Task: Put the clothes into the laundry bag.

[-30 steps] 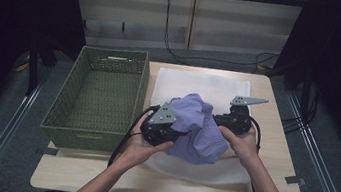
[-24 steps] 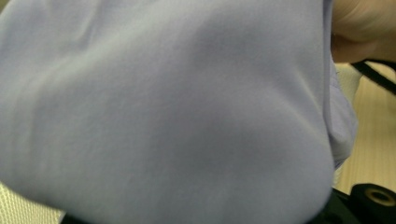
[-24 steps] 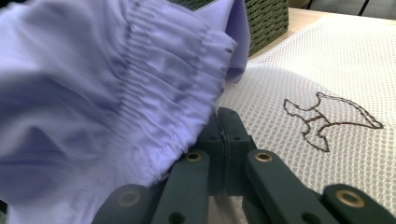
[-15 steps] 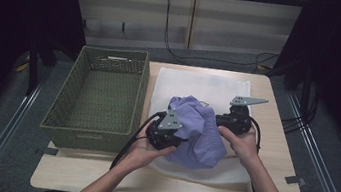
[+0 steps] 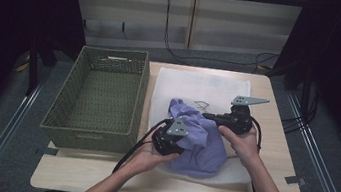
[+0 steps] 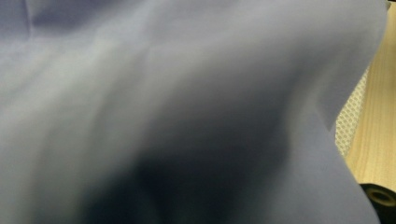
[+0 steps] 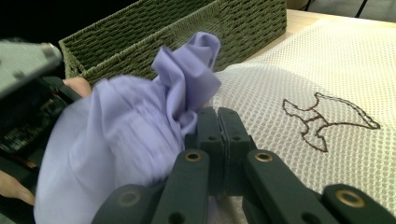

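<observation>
A person sits at a wooden table (image 5: 266,190) and holds a gripper in each hand. In the middle of the high view lies a purple cloth (image 5: 202,141), all bunched up in a soft heap. It rests on a white mesh bag (image 5: 190,81) that is spread flat on the table, and the cloth covers the lower part of that bag. The left gripper (image 5: 168,137) is at the lower left side of the heap, right against the cloth, with the person's left hand (image 5: 147,156) wrapped under it. In the left gripper view the purple cloth (image 6: 177,102) is so close that it looks blurry, and it hides the jaws, so I cannot tell if they are pinching the cloth or just pushed into it. A bit of mesh and table peeks in at the right edge there. The right gripper (image 5: 208,116) is at the upper right side of the heap, and the right hand (image 5: 240,138) holds it from behind. In the right gripper view the two black jaws of the right gripper (image 7: 217,122) are pressed tight together, and the purple cloth (image 7: 140,130) bunches up right at their tips and on their left side, so they seem to pinch a fold of it. The mesh bag (image 7: 299,70) has a small dark drawing stitched on it. A green woven basket (image 5: 95,131) stands just beside the bag, in the left half of the high view.
</observation>
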Available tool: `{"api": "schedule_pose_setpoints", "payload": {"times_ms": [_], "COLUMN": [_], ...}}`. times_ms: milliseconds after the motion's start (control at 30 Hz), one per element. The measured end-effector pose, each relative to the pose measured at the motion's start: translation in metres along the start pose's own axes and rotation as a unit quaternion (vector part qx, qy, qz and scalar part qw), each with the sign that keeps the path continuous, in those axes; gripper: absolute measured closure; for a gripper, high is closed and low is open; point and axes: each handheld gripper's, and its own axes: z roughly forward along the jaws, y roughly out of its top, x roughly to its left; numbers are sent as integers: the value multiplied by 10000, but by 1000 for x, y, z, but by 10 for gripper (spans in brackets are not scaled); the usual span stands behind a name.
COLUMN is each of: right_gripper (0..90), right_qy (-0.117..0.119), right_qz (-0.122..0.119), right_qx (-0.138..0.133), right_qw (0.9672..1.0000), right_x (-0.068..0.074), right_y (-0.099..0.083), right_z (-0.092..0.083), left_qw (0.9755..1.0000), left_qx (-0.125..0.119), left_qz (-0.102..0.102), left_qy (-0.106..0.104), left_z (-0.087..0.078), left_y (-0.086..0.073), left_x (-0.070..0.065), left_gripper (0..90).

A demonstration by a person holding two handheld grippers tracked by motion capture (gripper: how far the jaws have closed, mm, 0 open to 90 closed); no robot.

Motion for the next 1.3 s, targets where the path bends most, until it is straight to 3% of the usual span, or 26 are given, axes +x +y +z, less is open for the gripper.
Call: {"api": "schedule_pose_setpoints", "payload": {"times_ms": [167,333,400,600,633,733,767,800,933,1000,1033,1067,1200,1267,1300], "right_gripper": [894,894,894,894,894,894,894,894,894,894,894,894,894,894,894], "right_qy": [-16,-29,-32,-44,-44,-52,-54,-53,-50,-35,-37,-35,-51,-38,-34], "right_qz": [41,21,29,4,3,-13,-11,-3,-8,-11,-19,-22,-49,-55,-50], "right_qx": [-32,-31,-34,-42,-42,-52,-60,-75,-108,-108,-104,-106,-133,-130,-127], "right_qw": [10000,10000,10000,10000,10000,10000,10000,10000,9999,9999,9999,9999,9999,9999,9999], "right_x": [0,0,0,1,1,1,1,1,2,3,3,3,4,4,4], "right_y": [0,0,0,0,0,1,1,1,2,3,3,3,4,4,4], "right_z": [-1,-1,-1,-2,-2,-3,-3,-3,-5,-5,-5,-5,-5,-6,-6], "left_qw": [10000,9994,9997,9990,9993,9982,9985,9971,9961,9965,9971,9962,9967,9980,9981], "left_qx": [81,304,252,448,383,594,536,733,860,797,742,852,779,601,609], "left_qz": [-12,128,23,-33,-26,94,53,216,204,236,156,189,208,-149,-64], "left_qy": [-53,-84,15,-26,-37,6,17,10,-27,-17,-31,-48,-3,82,33], "left_z": [6,14,17,21,24,28,31,31,32,35,36,35,35,37,36], "left_y": [-2,-5,-6,-10,-12,-14,-16,-16,-17,-19,-20,-19,-20,-22,-22], "left_x": [-3,-6,-7,-3,-3,-4,-5,-3,-2,-1,-2,-1,-1,-5,-3], "left_gripper": [758,755,745,742,741,734,730,727,722,718,716,714,706,695,687]}}
